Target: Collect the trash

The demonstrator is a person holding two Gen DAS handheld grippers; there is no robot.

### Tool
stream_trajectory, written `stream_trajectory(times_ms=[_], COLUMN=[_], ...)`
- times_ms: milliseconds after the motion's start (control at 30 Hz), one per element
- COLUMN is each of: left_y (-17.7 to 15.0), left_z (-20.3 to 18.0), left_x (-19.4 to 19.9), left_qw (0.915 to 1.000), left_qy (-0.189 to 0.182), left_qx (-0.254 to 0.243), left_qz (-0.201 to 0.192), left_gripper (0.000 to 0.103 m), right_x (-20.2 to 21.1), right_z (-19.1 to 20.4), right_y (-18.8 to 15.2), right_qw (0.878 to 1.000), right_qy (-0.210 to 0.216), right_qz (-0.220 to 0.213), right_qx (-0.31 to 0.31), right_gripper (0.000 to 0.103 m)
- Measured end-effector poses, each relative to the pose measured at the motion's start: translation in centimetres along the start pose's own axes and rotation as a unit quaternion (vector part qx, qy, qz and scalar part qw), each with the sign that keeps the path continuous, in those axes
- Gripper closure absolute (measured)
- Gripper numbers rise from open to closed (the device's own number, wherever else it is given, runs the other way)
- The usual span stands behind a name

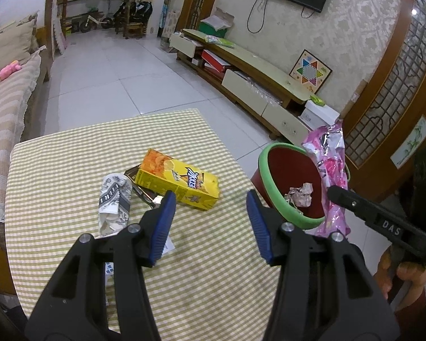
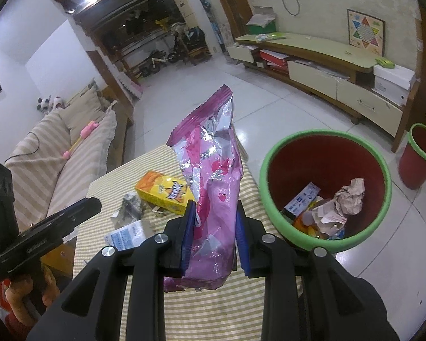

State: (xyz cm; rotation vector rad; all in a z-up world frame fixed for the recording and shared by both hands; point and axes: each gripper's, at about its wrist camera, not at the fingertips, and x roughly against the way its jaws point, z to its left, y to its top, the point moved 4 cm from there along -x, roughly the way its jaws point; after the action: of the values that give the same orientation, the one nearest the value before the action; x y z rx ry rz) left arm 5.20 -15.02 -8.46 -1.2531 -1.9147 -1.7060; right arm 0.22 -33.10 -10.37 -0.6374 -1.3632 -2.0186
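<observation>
**Pink wrapper gripped beside the bin**

Pink foil wrapper (image 2: 213, 187) clamped upright between the blue pads of the right gripper (image 2: 215, 236), held above the table's right edge, just beside the green-rimmed red bin (image 2: 382, 170) on the floor. Crumpled paper (image 2: 350, 196) already inside. Left gripper (image 1: 210, 224) spread wide over the checked tablecloth (image 1: 71, 159), holding nothing. Yellow snack box (image 1: 179, 179) and crumpled printed paper (image 1: 115, 199) lying near the table's middle, a dark wrapper touching both.

Even indoor light, sharp centre, fisheye-bent edges, dark corner vignetting.
</observation>
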Motion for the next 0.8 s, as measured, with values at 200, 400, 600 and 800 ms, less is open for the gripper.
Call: stream_trajectory(times_ms=[200, 400, 600, 800], left_y=[-0.1, 0.5, 1.7, 3.0], left_z=[-2.2, -5.4, -9.1, -13.1], left_x=[-1.7, -4.7, -8.1, -11.8], left_qw=[0.9997, 0.9983, 0.9957, 0.991], left_qy=[-0.01, -0.029, -0.047, -0.093], left_qx=[-0.017, -0.041, -0.07, -0.078], left_qz=[0.015, 0.03, 0.039, 0.056], left_gripper=[0.054, 0.054, 0.054, 0.054], right_x=[-0.1, 1.3, 1.8, 1.8], right_z=[-2.1, -5.5, -10.1, -13.8], right_y=[-0.2, 0.9, 2.6, 3.7], right_qw=[1.0, 0.999, 0.996, 0.993], right_qy=[-0.009, -0.033, -0.06, -0.076], right_qz=[0.001, -0.015, -0.023, -0.033], right_qx=[-0.021, -0.039, -0.062, -0.087], right_gripper=[0.077, 0.076, 0.075, 0.075])
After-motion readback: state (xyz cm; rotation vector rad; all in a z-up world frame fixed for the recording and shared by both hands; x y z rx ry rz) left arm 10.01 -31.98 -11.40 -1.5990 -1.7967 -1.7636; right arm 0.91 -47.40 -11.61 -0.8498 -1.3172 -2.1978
